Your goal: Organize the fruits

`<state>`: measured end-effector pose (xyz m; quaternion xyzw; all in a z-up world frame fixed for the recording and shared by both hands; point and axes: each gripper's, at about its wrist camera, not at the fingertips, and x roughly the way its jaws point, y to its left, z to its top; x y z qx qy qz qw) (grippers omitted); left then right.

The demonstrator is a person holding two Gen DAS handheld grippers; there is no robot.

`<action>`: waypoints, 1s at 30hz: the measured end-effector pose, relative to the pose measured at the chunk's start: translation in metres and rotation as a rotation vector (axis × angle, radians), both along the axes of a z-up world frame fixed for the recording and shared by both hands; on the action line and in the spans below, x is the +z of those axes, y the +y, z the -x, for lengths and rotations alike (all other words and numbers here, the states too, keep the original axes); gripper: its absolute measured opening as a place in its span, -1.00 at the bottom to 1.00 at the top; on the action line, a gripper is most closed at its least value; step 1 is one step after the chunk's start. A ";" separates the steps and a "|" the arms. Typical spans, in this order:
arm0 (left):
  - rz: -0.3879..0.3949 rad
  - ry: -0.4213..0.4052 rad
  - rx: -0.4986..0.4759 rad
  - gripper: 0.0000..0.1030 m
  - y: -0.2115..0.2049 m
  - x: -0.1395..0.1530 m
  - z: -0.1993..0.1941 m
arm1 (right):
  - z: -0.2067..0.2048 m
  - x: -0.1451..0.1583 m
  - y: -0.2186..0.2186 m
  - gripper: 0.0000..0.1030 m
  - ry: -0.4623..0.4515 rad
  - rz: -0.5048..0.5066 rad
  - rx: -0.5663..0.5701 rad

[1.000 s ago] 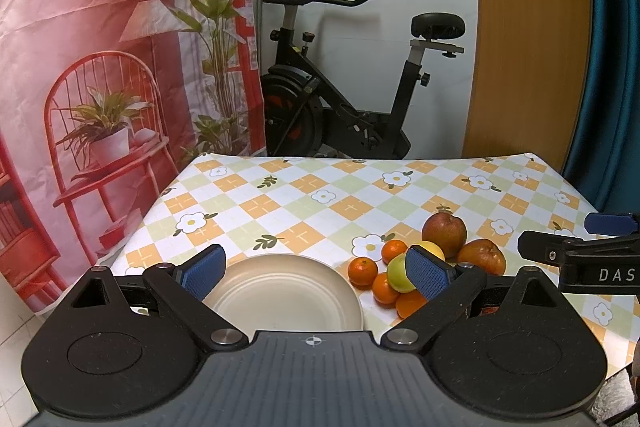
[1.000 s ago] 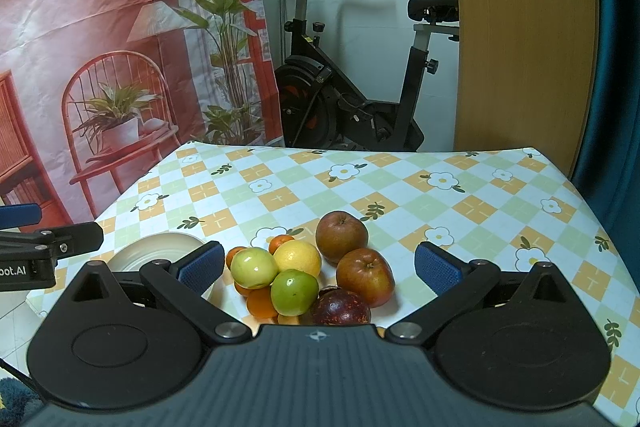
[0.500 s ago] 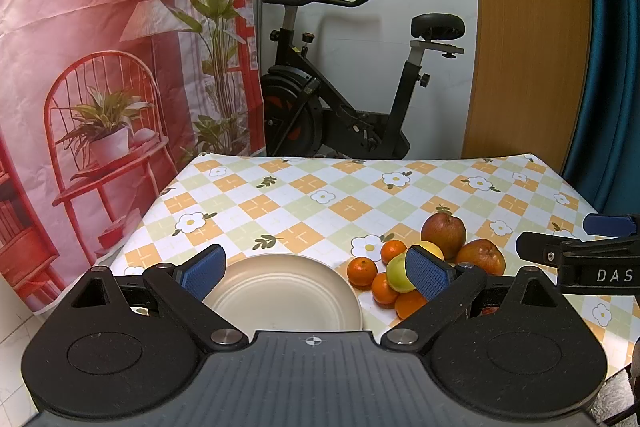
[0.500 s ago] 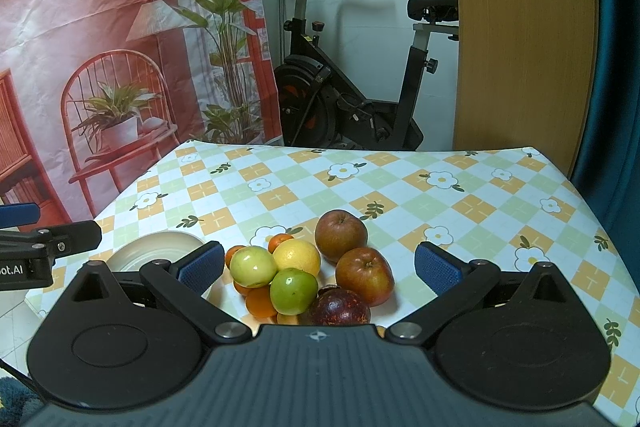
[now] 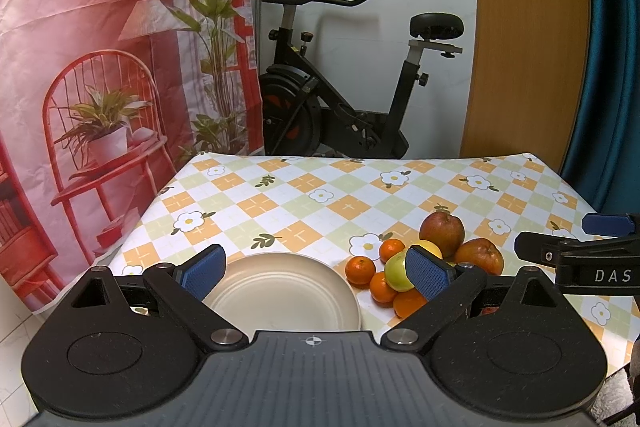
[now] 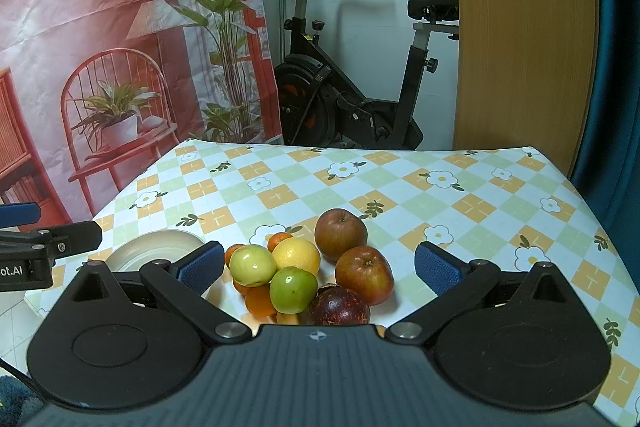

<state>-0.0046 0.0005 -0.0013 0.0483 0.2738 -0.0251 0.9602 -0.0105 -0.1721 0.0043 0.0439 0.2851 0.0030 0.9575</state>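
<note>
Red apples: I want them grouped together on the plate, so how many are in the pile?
2. One red apple sits at the pile's far edge; the other red apple lies nearer, right of the green fruit. None looks hidden, though the pile's near edge is covered.

Both wrist cams look fwd over table, sharing fruit pile (image 6: 304, 267) & plate (image 5: 280, 291).
</note>
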 end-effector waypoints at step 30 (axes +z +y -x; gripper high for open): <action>0.057 -0.110 -0.006 0.87 0.008 -0.007 -0.019 | 0.001 -0.013 -0.026 1.00 -0.173 0.027 -0.050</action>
